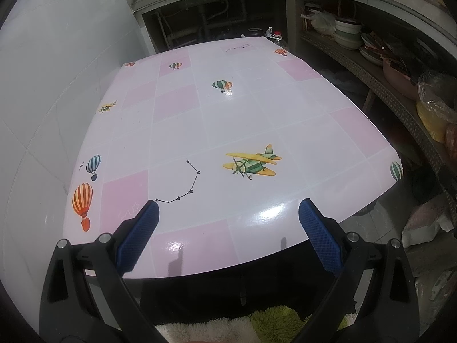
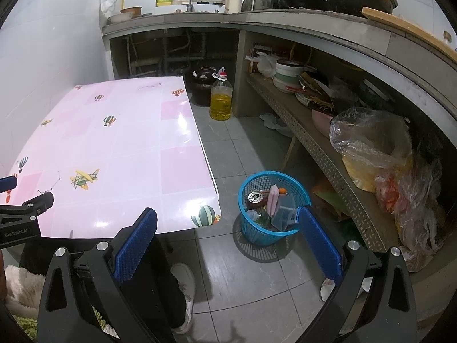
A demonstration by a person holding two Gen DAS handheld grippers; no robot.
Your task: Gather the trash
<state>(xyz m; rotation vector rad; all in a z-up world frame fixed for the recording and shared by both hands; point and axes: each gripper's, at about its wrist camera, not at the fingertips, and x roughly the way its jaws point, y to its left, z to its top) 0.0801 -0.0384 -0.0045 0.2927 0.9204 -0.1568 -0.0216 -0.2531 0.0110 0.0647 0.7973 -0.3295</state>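
A blue plastic basket [image 2: 251, 230] stands on the grey tiled floor right of the table. It holds several pieces of trash: a can [image 2: 255, 197], a pink packet [image 2: 273, 198], clear plastic containers [image 2: 282, 214]. My right gripper [image 2: 227, 220] is open and empty, held above the floor just left of the basket. My left gripper [image 1: 228, 211] is open and empty over the near edge of the pink-and-white table [image 1: 228, 120]; it also shows at the left edge of the right wrist view [image 2: 17, 200]. No loose item shows on the tabletop.
A low shelf [image 2: 328, 157] on the right holds bowls, plates and plastic bags [image 2: 371, 148]. An oil bottle [image 2: 220, 100] and a dark jar [image 2: 204, 85] stand on the floor behind the table. A white wall borders the table's left. My shoe [image 2: 185, 291] is below.
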